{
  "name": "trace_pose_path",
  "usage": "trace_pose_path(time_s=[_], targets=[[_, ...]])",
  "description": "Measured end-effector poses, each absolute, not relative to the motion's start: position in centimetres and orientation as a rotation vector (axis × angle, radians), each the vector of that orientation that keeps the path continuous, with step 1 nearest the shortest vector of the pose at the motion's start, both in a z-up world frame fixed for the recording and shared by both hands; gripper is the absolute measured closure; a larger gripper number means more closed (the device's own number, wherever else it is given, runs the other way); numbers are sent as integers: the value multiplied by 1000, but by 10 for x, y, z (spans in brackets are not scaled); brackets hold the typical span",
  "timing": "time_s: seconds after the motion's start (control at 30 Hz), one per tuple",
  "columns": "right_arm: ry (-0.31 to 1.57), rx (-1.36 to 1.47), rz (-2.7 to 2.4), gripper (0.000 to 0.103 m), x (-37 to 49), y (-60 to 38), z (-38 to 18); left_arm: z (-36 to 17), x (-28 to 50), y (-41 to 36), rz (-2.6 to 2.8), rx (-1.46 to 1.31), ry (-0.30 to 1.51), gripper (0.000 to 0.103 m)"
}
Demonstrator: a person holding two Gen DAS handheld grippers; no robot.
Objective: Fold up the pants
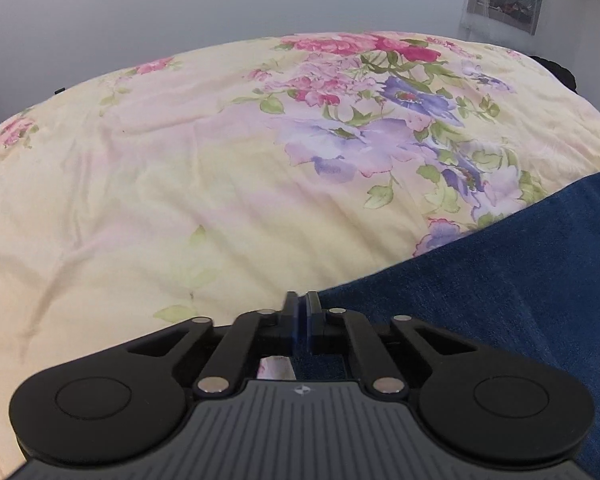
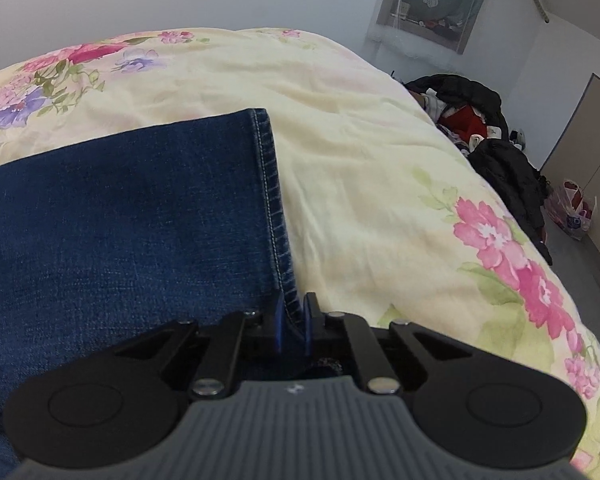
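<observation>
Dark blue denim pants (image 2: 120, 220) lie flat on a yellow floral bed cover (image 2: 380, 200). Their stitched hem (image 2: 272, 200) runs straight towards me. My right gripper (image 2: 294, 308) is shut on the near corner of that hem, and the denim shows between the blue pads. In the left wrist view the pants (image 1: 500, 300) fill the lower right, and their edge runs up to the fingertips. My left gripper (image 1: 300, 304) is shut there on the pants' edge, pads almost together. The pants' waist is out of view.
The floral bed cover (image 1: 180, 180) spreads wide to the left and far side. A pile of dark and red clothes (image 2: 472, 120) lies off the bed's right edge. Further right, a plastic bag (image 2: 572, 208) stands on the floor by a cupboard door (image 2: 592, 140).
</observation>
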State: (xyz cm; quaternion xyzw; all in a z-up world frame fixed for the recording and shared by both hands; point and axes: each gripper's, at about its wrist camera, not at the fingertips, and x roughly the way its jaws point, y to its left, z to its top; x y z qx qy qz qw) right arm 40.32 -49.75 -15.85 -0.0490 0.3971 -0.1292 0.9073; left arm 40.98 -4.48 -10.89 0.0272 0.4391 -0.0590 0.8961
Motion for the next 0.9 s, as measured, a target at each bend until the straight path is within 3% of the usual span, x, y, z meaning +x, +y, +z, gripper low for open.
trace_pose_path(time_s=[0.13, 0.27, 0.63, 0.9], targets=[[752, -86, -218, 92, 370, -478, -133, -86, 369, -43, -200, 29, 906, 97], [746, -24, -81, 93, 337, -438, -118, -82, 332, -55, -256, 20, 933, 97], [775, 208, 0, 92, 236, -358, -127, -121, 282, -58, -233, 15, 1021, 97], [790, 270, -28, 72, 181, -306, -146, -87, 251, -60, -260, -17, 902, 97]])
